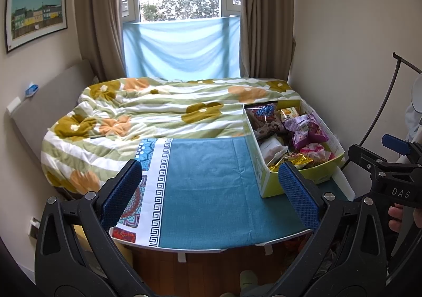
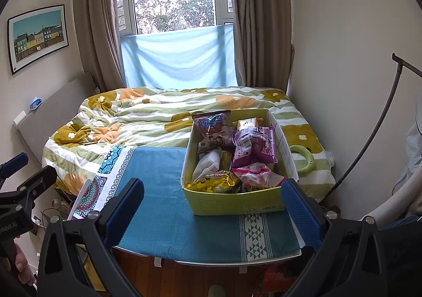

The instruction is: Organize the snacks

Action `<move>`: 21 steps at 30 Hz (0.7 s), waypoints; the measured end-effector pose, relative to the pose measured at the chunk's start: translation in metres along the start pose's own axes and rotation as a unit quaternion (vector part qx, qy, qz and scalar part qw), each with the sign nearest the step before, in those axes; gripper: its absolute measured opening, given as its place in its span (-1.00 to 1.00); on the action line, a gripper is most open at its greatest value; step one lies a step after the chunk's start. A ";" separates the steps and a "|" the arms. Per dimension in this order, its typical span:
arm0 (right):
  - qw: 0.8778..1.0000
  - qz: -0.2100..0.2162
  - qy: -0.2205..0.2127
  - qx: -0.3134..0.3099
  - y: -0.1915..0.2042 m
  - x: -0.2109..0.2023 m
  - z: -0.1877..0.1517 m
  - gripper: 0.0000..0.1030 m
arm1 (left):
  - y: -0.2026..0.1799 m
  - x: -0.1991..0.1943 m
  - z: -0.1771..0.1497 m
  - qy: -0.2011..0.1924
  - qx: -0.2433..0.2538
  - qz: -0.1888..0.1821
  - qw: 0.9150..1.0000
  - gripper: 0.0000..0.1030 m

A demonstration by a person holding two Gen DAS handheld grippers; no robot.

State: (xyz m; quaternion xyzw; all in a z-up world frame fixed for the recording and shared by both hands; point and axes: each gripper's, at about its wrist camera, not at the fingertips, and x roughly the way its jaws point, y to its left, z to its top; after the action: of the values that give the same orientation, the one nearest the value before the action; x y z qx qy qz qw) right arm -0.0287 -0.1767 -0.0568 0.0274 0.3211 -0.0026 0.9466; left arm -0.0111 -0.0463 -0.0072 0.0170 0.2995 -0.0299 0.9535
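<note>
A yellow-green cardboard box [image 2: 237,204] stands on the right part of a table with a teal cloth [image 2: 158,191]. It holds several snack packs: a purple pack [image 2: 253,146], a pink pack [image 2: 253,175], a gold pack [image 2: 216,180], a white pack [image 2: 208,162] and a dark cookie bag [image 2: 211,125]. The box also shows in the left wrist view [image 1: 266,178]. My left gripper [image 1: 211,191] is open and empty above the cloth, left of the box. My right gripper [image 2: 213,210] is open and empty, hovering before the box's near wall.
A bed with a floral quilt [image 2: 158,117] lies behind the table, under a window with brown curtains. A green ring [image 2: 303,159] lies on the quilt right of the box. A black curved stand [image 2: 379,125] rises at the right wall. Wooden floor lies below the table edge.
</note>
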 end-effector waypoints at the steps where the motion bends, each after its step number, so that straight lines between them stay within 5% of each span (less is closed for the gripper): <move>1: 1.000 0.000 0.000 0.000 0.000 0.000 -0.001 0.99 | 0.000 0.000 0.000 0.000 0.000 0.000 1.000 0.99; 21: 1.000 0.001 -0.001 0.001 0.001 -0.001 -0.001 0.99 | -0.004 -0.002 0.001 0.000 -0.003 0.000 1.000 0.99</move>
State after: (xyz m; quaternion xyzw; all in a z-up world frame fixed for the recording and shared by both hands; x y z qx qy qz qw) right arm -0.0304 -0.1761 -0.0571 0.0281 0.3205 -0.0023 0.9468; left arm -0.0123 -0.0499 -0.0058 0.0140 0.2998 -0.0285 0.9535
